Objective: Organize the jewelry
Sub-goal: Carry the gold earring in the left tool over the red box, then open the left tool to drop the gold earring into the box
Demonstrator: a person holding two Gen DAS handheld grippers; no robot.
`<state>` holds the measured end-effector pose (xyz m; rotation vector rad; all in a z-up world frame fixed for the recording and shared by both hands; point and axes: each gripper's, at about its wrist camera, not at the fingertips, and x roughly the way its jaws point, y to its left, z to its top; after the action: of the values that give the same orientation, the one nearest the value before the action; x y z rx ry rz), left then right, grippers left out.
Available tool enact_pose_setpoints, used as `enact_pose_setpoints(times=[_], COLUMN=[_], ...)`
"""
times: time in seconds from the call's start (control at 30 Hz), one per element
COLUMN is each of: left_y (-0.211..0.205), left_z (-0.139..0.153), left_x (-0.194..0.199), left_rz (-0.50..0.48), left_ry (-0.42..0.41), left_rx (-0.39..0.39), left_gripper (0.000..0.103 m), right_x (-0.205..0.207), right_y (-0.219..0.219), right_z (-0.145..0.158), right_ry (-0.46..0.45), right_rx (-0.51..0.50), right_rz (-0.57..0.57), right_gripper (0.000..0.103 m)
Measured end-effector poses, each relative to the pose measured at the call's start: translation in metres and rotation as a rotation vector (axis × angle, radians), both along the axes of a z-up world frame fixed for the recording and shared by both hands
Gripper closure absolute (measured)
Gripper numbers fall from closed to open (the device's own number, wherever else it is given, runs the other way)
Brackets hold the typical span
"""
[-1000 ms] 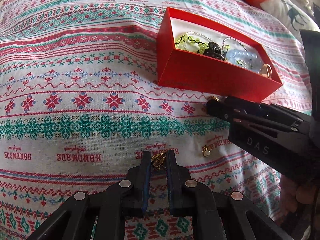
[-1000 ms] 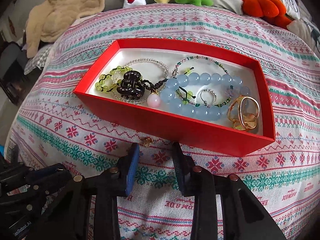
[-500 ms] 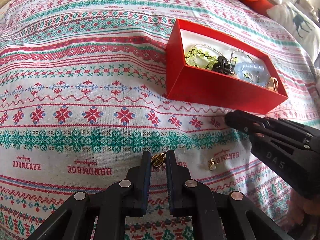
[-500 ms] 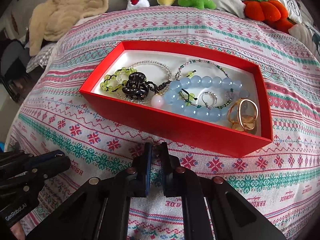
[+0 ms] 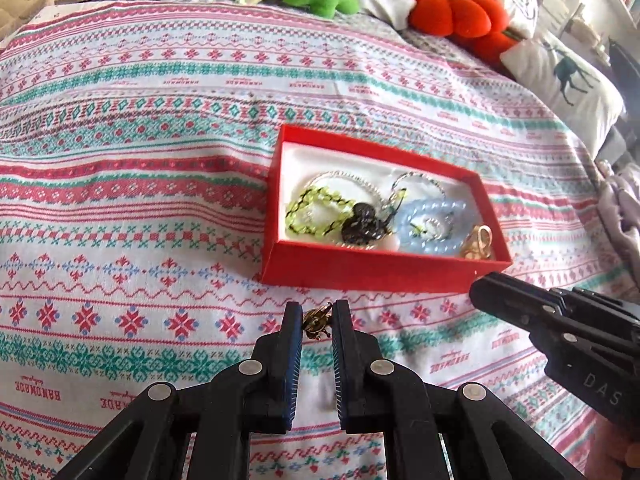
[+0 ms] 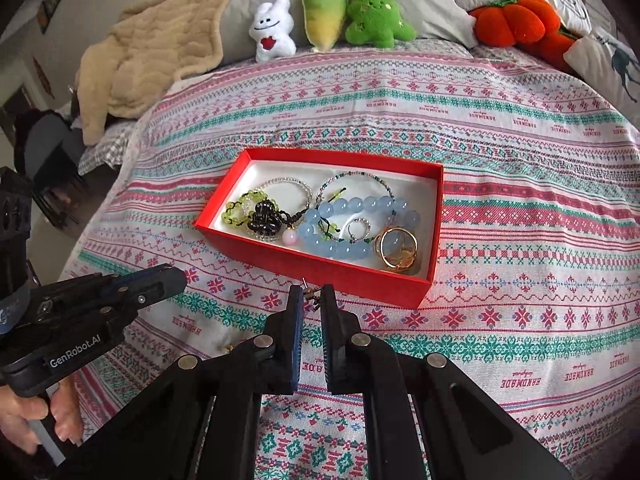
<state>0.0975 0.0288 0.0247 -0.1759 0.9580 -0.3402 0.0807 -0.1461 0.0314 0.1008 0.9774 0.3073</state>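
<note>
A red box [image 5: 384,270] [image 6: 320,266] lies on the patterned bedspread. It holds a green bead bracelet [image 6: 240,208], a blue bead bracelet [image 6: 360,205], a gold ring [image 6: 396,248] and other beaded pieces. My left gripper [image 5: 316,316] is shut on a small gold earring [image 5: 316,322], held above the cloth just in front of the box. My right gripper [image 6: 312,296] is shut on another small gold earring [image 6: 311,299], also raised before the box's front wall. Each gripper shows in the other's view: the right gripper [image 5: 480,292] and the left gripper [image 6: 174,279].
Plush toys [image 6: 324,12] and an orange plush pumpkin [image 6: 516,20] line the far edge of the bed, with a beige blanket [image 6: 152,52] at the far left. A tiny gold piece [image 6: 230,347] lies on the bedspread [image 6: 520,200] near my right gripper's left arm.
My right gripper closed on the small gold earring by the box's front wall and lifted it. Both grippers rose and tilted up, so the box now sits farther below them.
</note>
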Motion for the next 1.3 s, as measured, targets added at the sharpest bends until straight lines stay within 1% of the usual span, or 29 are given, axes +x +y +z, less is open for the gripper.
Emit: enact_pose_setpoints(times=[0.07,0.2,0.3,0.37,0.63,0.7,0.73,0.9,1.0,1.07,1.13,1.3], left_y=[-0.004,-0.013,-0.015,-0.015,-0.001,0.0,-0.001,-0.01,-0.015,-0.019,-0.021,-0.018], left_z=[0.007,0.017,0.018,0.016,0.007,0.005,0.005,0.001,-0.004,-0.006,-0.005,0.001], left_x=[0.005,0.016,0.029,0.04,0.066,0.07,0.071,0.079,0.085,0.088,0.088,0.079], left_rz=[-0.014,-0.033,-0.035,-0.035,0.033,0.047,0.052,0.077,0.091,0.081,0.082,0.09], left_ry=[-0.016,-0.057,-0.054,-0.032,0.048,0.06,0.058,0.022,0.019,0.041,0.041,0.021], left_rx=[-0.017,-0.023,-0.051,-0.089,-0.28,-0.301,-0.294,-0.191,-0.158,-0.151,-0.146,-0.073], left_gripper=[0.094,0.094,0.094,0.094,0.094,0.094,0.094,0.094,0.093,0.089,0.083,0.072], right_x=[0.0,0.005,0.011,0.015,0.023,0.024,0.025,0.033,0.04,0.045,0.049,0.061], right_y=[-0.004,-0.016,-0.024,-0.03,-0.045,-0.047,-0.048,-0.047,-0.045,-0.045,-0.047,-0.052], right_z=[0.006,0.015,0.02,0.021,0.02,0.021,0.022,0.019,0.015,0.012,0.01,0.006], right_ry=[-0.012,-0.024,-0.03,-0.031,-0.008,-0.006,-0.007,0.006,0.009,0.01,0.012,0.016], right_rx=[0.011,0.027,0.034,0.036,0.066,0.072,0.073,0.087,0.078,0.075,0.075,0.079], right_rz=[-0.003,-0.018,-0.033,-0.045,-0.066,-0.062,-0.061,-0.052,-0.047,-0.047,-0.047,-0.063], right_gripper=[0.094,0.094,0.094,0.094,0.094,0.094,0.094,0.094,0.094,0.094,0.094,0.094])
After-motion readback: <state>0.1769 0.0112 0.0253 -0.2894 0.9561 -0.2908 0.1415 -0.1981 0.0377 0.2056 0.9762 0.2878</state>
